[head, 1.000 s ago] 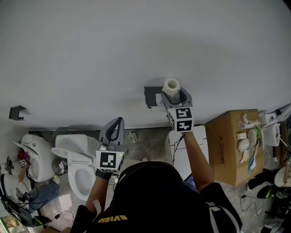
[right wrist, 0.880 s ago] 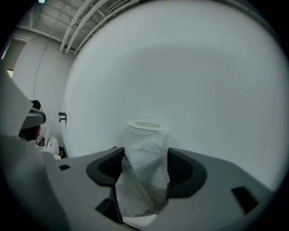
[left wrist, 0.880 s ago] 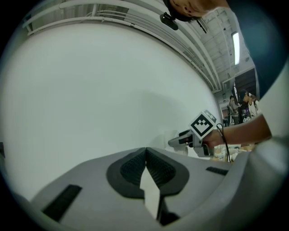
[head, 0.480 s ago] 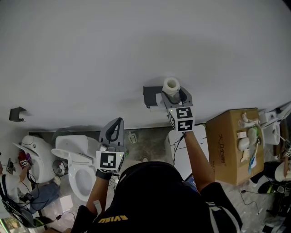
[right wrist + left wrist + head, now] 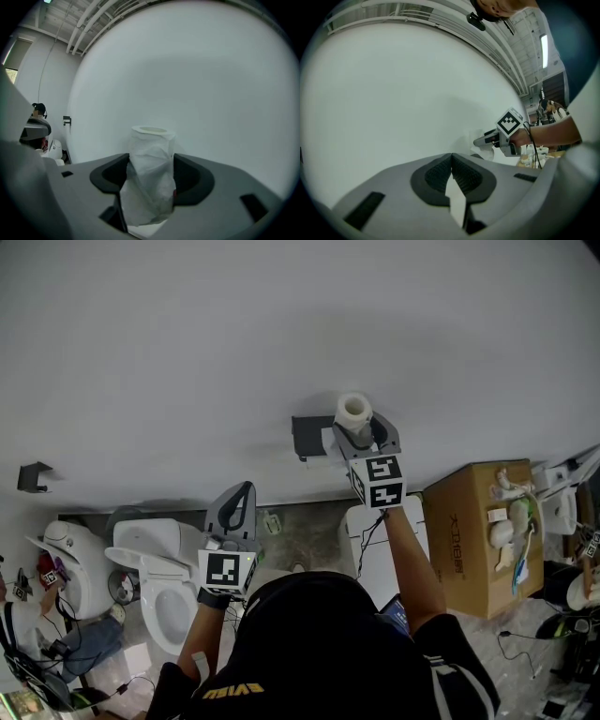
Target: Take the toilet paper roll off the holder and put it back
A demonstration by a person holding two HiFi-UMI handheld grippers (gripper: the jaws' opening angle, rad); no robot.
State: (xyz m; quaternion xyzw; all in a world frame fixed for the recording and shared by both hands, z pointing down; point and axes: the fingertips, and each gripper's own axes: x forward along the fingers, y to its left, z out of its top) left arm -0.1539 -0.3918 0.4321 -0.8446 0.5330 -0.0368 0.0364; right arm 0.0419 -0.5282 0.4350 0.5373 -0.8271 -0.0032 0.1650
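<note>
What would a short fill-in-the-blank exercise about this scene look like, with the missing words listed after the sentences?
1. The right gripper is shut on the white ____, which is off the dark holder.
2. The left gripper has its fingers shut on ____.
3. A white toilet stands on the floor at the person's ____ side.

Missing words: toilet paper roll; nothing; left.

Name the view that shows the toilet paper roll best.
Right gripper view: the toilet paper roll fills the centre, clamped between the jaws. Head view shows it small, end-on. Left gripper view gives only a distant white scrap.
</note>
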